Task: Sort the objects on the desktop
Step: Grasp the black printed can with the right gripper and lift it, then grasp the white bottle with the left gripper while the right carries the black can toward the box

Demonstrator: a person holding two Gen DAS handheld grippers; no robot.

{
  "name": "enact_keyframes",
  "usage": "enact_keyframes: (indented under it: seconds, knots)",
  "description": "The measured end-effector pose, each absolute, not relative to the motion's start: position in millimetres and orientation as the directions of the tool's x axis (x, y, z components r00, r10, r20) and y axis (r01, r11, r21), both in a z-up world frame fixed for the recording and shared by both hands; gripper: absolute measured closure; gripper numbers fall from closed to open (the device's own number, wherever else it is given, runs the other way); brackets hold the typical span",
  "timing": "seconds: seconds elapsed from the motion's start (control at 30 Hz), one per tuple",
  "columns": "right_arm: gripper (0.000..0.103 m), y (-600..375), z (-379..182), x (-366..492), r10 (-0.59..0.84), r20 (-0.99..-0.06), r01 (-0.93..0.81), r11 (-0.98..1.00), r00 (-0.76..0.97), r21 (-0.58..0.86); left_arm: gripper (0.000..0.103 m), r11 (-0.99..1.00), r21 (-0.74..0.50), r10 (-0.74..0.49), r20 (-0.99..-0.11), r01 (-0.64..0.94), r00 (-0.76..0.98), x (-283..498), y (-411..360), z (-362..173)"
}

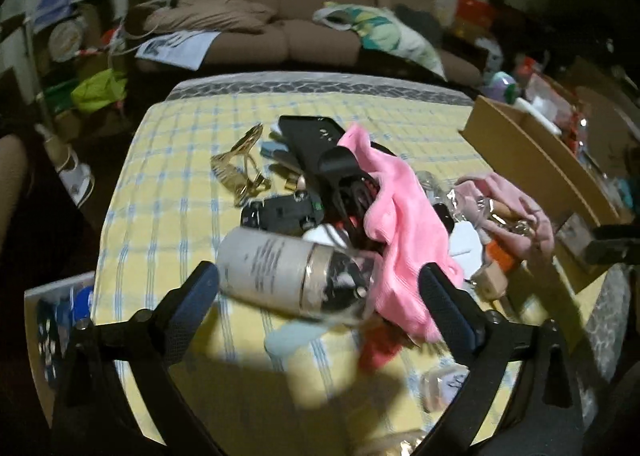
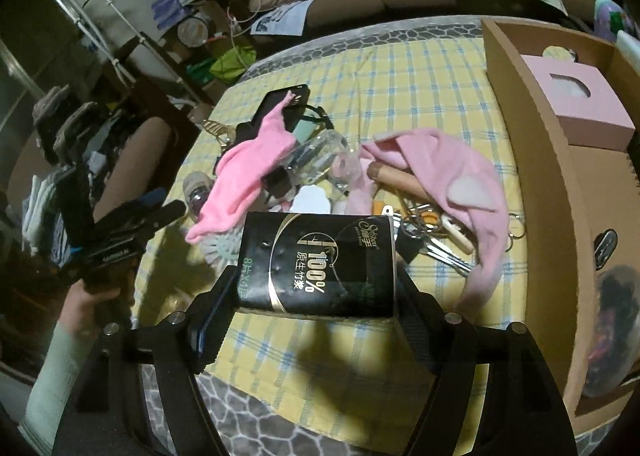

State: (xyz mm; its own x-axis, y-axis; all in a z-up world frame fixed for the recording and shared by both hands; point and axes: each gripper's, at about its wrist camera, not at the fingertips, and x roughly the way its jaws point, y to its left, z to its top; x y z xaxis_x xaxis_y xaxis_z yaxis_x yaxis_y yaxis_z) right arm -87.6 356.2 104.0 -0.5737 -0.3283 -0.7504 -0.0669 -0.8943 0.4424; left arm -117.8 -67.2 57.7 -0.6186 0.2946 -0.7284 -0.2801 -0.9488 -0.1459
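Right gripper (image 2: 316, 288) clamped on a black tissue pack (image 2: 316, 262), held above the yellow checked tablecloth (image 2: 420, 72) near the pile. Left gripper (image 1: 320, 292) spread wide, fingers either side of a white bottle (image 1: 280, 274) lying beside a pink cloth (image 1: 400, 224). Cardboard box (image 2: 540, 144) to the right.

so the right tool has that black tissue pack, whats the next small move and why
Probably carry the black tissue pack rightward toward the cardboard box and set it in a free compartment. The right tool is already clamped on the pack's sides, above the yellow checked cloth, and the box sits just to its right, with a pink box already sorted inside.
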Motion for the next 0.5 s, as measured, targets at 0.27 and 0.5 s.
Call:
enact_keyframes:
  seconds: [0.27,0.5]
  knots:
    - [0.027,364.5,96.7,-88.7,-0.346,-0.759,-0.057,-0.893,-0.551,0.447,0.0,-0.924,-0.149,0.335,-0.756,-0.351,-0.562,-138.3,-70.7,31.5]
    - [0.027,367.3,96.2,-87.5,-0.343,-0.761,-0.049,-0.897,-0.55,0.439,0.003,-0.915,-0.164,0.362,-0.74,-0.369,-0.567,-138.9,-70.4,25.0]
